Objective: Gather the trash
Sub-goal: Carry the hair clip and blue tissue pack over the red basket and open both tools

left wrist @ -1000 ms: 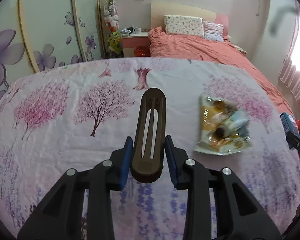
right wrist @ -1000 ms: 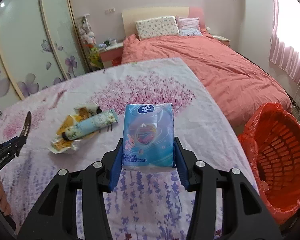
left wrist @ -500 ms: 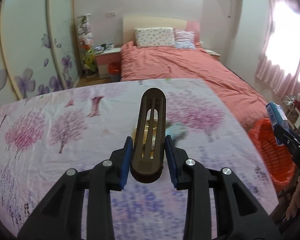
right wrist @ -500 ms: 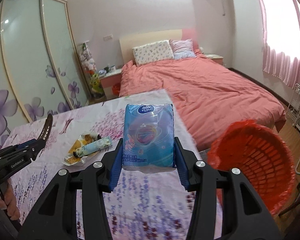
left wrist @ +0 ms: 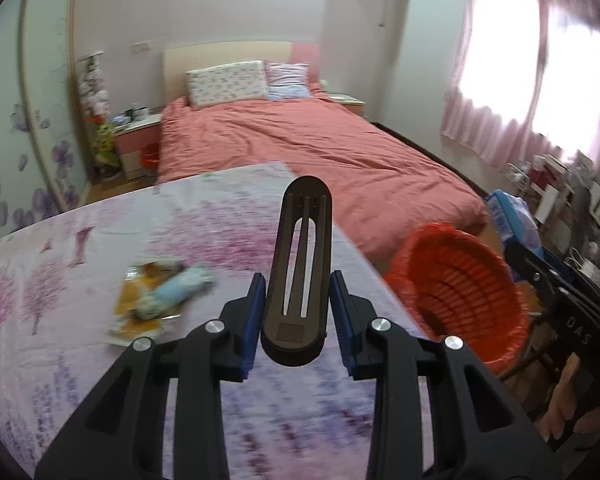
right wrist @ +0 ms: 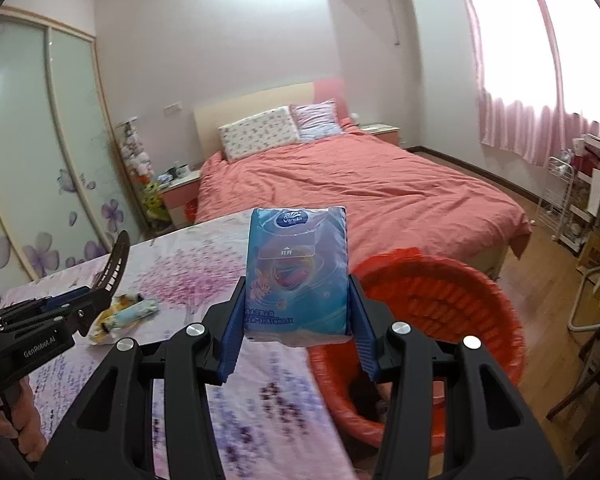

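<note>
We carry two pieces of trash toward the red basket [right wrist: 440, 320], which stands just off the near corner of the surface [left wrist: 80, 360]. Our right claw [right wrist: 296, 320] is clamped on the blue tissue pack [right wrist: 298, 272], which stands upright between the pads and hangs in front of the basket's rim. Our left claw [left wrist: 298, 312] grips a dark slotted shoehorn-like piece [left wrist: 300, 264] by its lower end, its tip pointing away toward the bed [left wrist: 320, 148].

To do this well, we judge the right claw should come fully over the basket's mouth before letting go, since the pack looks light and could catch the rim. The left should follow, tipped down so the long piece slides in end first.

Both claws point forward and somewhat downward, side by side, the left above the surface's edge. A wrapper with a pale tube [left wrist: 176, 292] lies on the surface, yet to be collected.
</note>
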A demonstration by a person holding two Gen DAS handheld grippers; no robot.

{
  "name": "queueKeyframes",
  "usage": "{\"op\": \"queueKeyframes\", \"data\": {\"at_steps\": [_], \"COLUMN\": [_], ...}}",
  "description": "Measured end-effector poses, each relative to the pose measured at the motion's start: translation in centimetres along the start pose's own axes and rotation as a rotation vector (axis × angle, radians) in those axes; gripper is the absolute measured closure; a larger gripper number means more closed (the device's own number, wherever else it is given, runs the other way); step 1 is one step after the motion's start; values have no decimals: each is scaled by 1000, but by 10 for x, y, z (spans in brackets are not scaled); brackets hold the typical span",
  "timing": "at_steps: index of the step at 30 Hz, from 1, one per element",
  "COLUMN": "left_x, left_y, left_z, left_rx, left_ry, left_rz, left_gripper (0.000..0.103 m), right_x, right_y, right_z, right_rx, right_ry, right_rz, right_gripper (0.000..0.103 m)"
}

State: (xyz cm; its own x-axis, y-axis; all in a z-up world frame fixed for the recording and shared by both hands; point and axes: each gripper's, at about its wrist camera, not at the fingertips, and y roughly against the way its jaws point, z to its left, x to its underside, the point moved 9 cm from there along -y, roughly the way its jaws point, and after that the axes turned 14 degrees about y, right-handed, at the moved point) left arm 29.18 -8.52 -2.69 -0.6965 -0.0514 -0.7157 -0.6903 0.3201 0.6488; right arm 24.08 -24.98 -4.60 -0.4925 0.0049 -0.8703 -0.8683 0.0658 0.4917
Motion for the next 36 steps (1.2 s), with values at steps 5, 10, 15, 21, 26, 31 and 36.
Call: {"op": "queueKeyframes", "data": {"at_steps": [5,10,15,21,26,31,36], "left_x": [10,26,42,60,73,77,72], "left_y": [-16,-37,-62,-95,-123,-137,-138], "left_z": [-51,-102,-139,-168,-167,-148,-121], "left_rx": [68,129,170,198,169,127,75], "left_ry": [-37,-74,-103,-115,-122,-109,-94], "left_rz": [31,76,122,184,231,249,238], "left_gripper": [70,70,70,70,60,49,47], "right_x": [7,17,26,35,45,55,58], "right_y": [3,2,-4,-14,-26,-33,-33], "right_z": [-31,-59,-84,-104,-116,-118,-116], "right_rx": [37,63,83,82,47,53,66], "right_ry": [-42,-86,-131,-188,-256,-275,-259], "right_rz": [3,12,21,33,54,84,103], "right_gripper": [55,55,55,55,49,45,45]}}
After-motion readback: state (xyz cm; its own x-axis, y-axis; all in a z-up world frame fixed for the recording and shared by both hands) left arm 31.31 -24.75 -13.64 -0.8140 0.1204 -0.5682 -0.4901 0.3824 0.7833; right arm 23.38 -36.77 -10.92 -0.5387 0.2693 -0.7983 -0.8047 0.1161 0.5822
